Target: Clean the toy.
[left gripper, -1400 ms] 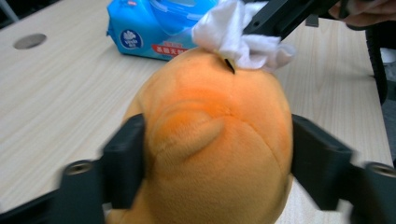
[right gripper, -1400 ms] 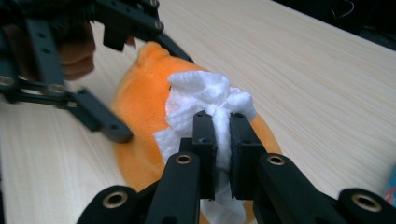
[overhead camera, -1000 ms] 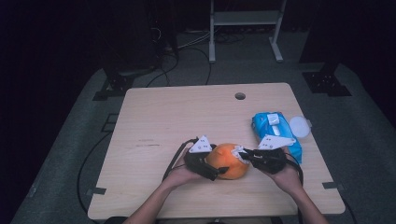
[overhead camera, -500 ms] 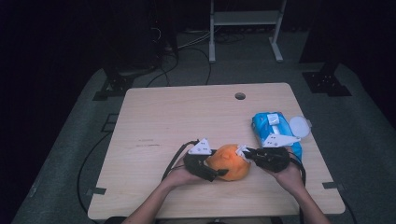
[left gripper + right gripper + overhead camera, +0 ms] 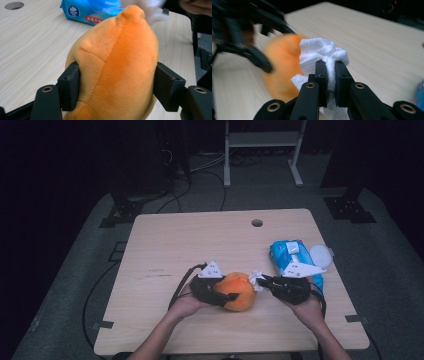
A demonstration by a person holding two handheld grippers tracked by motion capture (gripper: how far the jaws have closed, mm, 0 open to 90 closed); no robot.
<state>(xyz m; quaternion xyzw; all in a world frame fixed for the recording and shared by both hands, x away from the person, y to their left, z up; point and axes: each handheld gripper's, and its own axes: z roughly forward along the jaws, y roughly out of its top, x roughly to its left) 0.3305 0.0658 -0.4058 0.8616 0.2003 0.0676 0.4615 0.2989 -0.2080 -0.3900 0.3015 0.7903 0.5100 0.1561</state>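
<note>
Dark room, grey floor, pale wooden table at the centre of the high view. Near edge, middle: orange plush toy clamped sideways in the left gripper, resting low over the wood. Right gripper just right of it, clenched on a crumpled white tissue pressed against the toy. Blue tissue pack farther right, white round lid beside it.

Left gripper view: toy squeezed between both black jaws, pack far behind, blurred tissue at the toy's top.

Right gripper view: jaws closed tight on the tissue, blurred toy touching it on the left.
</note>
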